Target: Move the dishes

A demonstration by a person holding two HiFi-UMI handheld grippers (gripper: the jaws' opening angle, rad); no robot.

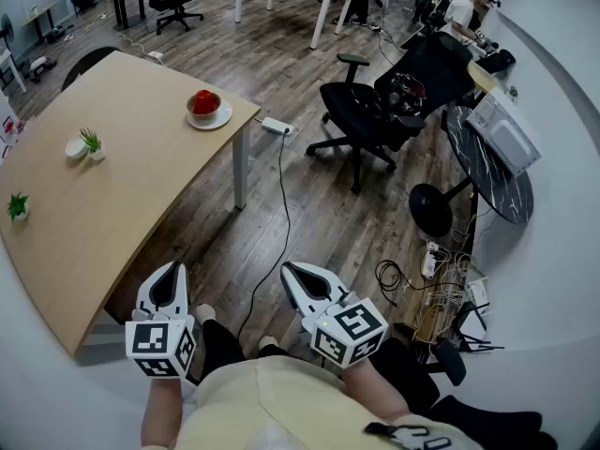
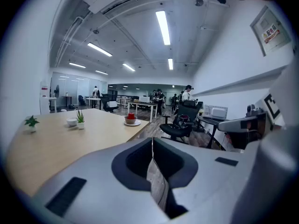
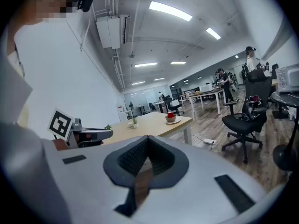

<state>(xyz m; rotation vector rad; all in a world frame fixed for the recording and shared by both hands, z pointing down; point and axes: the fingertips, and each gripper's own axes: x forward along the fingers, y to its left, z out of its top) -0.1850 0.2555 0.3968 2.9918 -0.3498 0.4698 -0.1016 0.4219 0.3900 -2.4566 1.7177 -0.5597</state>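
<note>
The brown bowl (image 1: 203, 103) with red contents stands on a white plate (image 1: 214, 120) at the far corner of the table (image 1: 122, 195). A small white dish (image 1: 76, 147) lies beside a potted plant (image 1: 93, 142). The left tongs (image 1: 172, 272) and right tongs (image 1: 292, 272) are closed, empty and well short of the dishes. No dish appears to be moved yet.

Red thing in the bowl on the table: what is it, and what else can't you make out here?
- Red thing in the bowl: too small in every view to name.
- Small white dish, head view: too small to tell whether it holds anything.
- Table, right gripper view: its near end is hidden behind the left gripper.
- People at the far desks: too small in every view to tell what they do.
</note>
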